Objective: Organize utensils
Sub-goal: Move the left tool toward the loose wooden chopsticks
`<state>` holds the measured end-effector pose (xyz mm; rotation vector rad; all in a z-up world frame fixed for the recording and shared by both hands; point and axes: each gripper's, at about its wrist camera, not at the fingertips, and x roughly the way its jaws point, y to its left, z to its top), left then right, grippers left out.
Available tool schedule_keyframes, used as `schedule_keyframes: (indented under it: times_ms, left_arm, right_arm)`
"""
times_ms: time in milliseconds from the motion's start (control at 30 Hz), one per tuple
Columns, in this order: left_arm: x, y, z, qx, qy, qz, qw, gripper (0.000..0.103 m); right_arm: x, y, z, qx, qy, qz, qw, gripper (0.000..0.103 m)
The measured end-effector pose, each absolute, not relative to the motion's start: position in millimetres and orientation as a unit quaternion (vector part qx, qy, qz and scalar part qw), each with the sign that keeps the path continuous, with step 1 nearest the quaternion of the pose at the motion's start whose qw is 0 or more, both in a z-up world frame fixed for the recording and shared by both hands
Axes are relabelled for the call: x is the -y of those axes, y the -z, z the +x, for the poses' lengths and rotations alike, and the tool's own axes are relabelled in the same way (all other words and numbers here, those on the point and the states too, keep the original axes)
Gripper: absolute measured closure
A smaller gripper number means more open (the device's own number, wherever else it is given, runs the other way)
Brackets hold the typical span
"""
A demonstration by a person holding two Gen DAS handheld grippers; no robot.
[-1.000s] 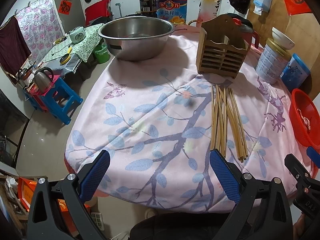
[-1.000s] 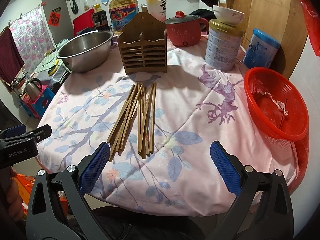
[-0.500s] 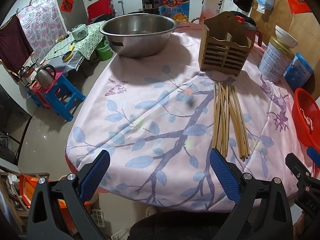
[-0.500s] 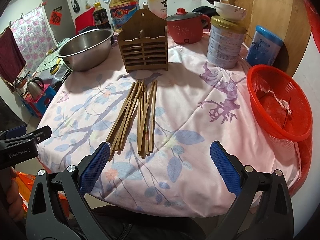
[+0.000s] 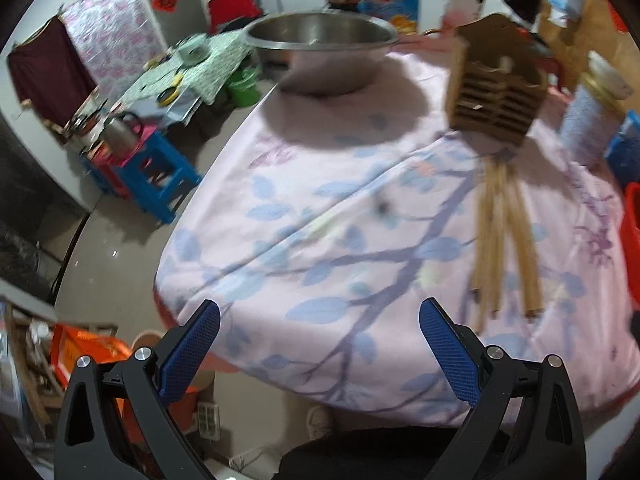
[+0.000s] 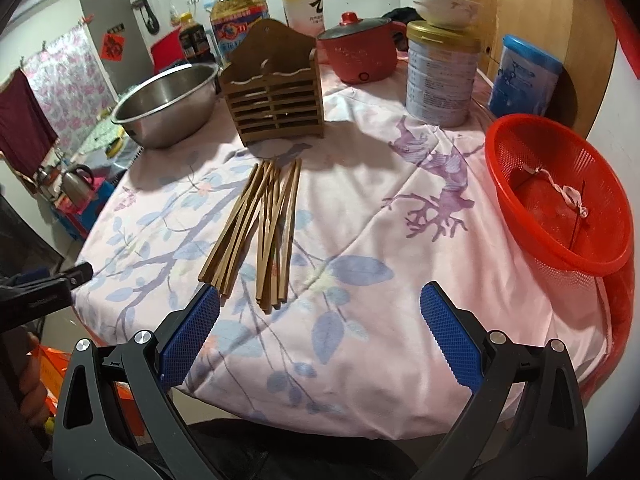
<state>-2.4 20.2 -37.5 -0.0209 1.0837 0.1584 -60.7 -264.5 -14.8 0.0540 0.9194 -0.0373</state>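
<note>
Chopsticks [image 6: 256, 236], wooden, square-ended, lie loose on the floral tablecloth [image 6: 400, 264] just in front of the slatted wooden holder [image 6: 276, 92]. Left view is motion-blurred; only the right view shows the red mesh basket [image 6: 560, 256] right of the holder, and a tin beside it. Left gripper [image 5: 320, 344] and right gripper [image 6: 320, 328]: jaws spread, empty, textured blue pads.

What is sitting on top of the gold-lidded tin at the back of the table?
A white bowl rests upright on the tin. Its inside is hidden from this angle, so any contents cannot be seen.
</note>
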Motion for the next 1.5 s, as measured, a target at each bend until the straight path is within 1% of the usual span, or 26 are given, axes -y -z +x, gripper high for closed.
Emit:
schedule_keyframes:
  times_ms: [100,233,400,500,633,733,900,1033,1200,1300,1400,1500]
  left_arm:
    - [-26.8,57.3,-7.3,-0.532,-0.089,-0.028,0.842,0.006]
    - [-15.9,75.8,-20.2,-0.552,-0.085,-0.013,0.829,0.006]
    - [12.9,92.0,-22.0,-0.563,-0.039,0.014,0.825,0.006]
    - [32.1,90.3,-2.8,-0.551,0.005,0.027,0.834,0.006]
    - [48.5,89.9,30.9,-0.530,0.053,0.028,0.846,0.009]
    - [56.6,97.9,57.6,-0.534,0.079,0.031,0.841,0.013]
    - [80.2,111.9,84.5,-0.537,0.127,0.059,0.832,0.013]
    - [89.7,121.5,101.2,-0.538,0.135,0.073,0.829,0.013]
    - [62.2,124.8,125.3,-0.543,0.101,0.046,0.832,0.012]
    - [38.9,122.4,127.5,-0.546,0.089,0.027,0.832,0.013]
    - [23.7,125.0,125.3,-0.550,0.071,0.030,0.832,0.013]
    - [17.3,126.1,118.3,-0.552,0.073,0.017,0.830,0.014]
  right_arm:
    - [276.1,13.7,-68.9,-0.434,0.013,0.017,0.900,0.006]
    - [297.9,14.0,-83.4,-0.418,0.001,0.035,0.908,0.006]
    - [316.8,26.6,-89.4,-0.437,0.018,0.054,0.898,0.006]
    - [323.1,25.5,-89.9,-0.431,0.036,0.073,0.899,0.006]
    - [323.4,17.5,-93.8,-0.421,0.073,0.068,0.901,0.006]
    - [334.5,17.3,-97.1,-0.404,0.106,0.097,0.903,0.006]
    - [360.6,18.7,-112.6,-0.392,0.178,0.148,0.890,0.006]
    - [364.0,17.7,-121.1,-0.400,0.208,0.153,0.880,0.006]
    - [360.9,12.2,-121.9,-0.398,0.220,0.144,0.879,0.006]
    - [357.2,14.3,-112.3,-0.406,0.211,0.140,0.878,0.006]
    - [353.5,12.4,-105.7,-0.407,0.201,0.131,0.881,0.006]
    - [349.3,10.7,-99.6,-0.409,0.188,0.121,0.885,0.006]
